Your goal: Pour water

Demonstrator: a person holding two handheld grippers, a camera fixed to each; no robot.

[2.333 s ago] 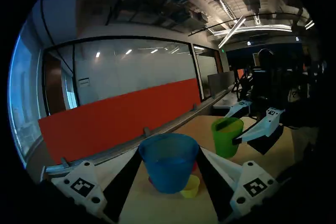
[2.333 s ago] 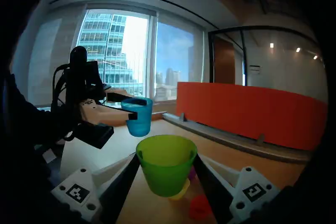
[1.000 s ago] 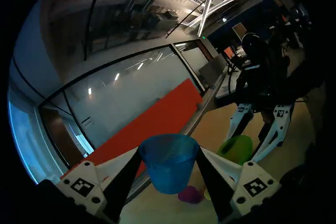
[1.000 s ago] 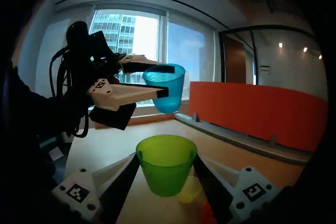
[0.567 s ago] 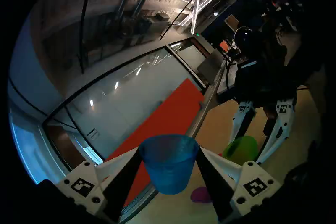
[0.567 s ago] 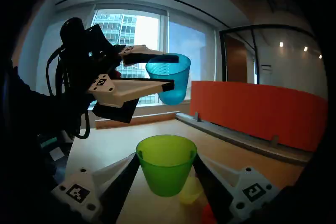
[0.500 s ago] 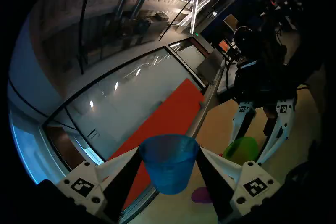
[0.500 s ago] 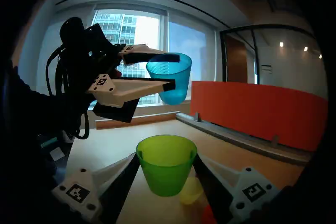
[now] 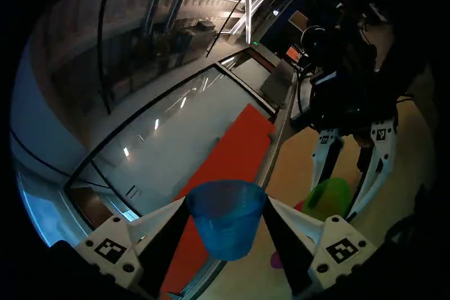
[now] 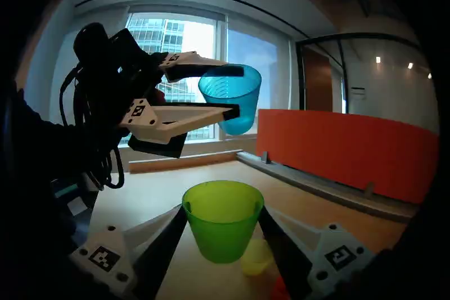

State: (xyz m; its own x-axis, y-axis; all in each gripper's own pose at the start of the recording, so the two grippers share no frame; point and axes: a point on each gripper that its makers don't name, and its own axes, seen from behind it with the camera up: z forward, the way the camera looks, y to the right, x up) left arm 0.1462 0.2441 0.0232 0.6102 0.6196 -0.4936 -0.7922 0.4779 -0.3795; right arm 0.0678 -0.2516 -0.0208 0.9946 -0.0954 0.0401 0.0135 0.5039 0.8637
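Above the table (image 10: pixel 146 198), my left gripper (image 9: pixel 225 205) clamps a translucent blue cup (image 10: pixel 230 97) — slightly tilted. Lower down, my right gripper (image 10: pixel 223 210) grips a translucent green cup (image 10: pixel 223 229) — upright.

The blue cup (image 10: pixel 230 97), see-through plastic, is up in the air and tipped a bit, higher than the green cup (image 10: pixel 223 220) and a little further back. Green one sits upright, mouth open, low over the desk (image 10: pixel 147 197). Can't really tell if either has water in it.
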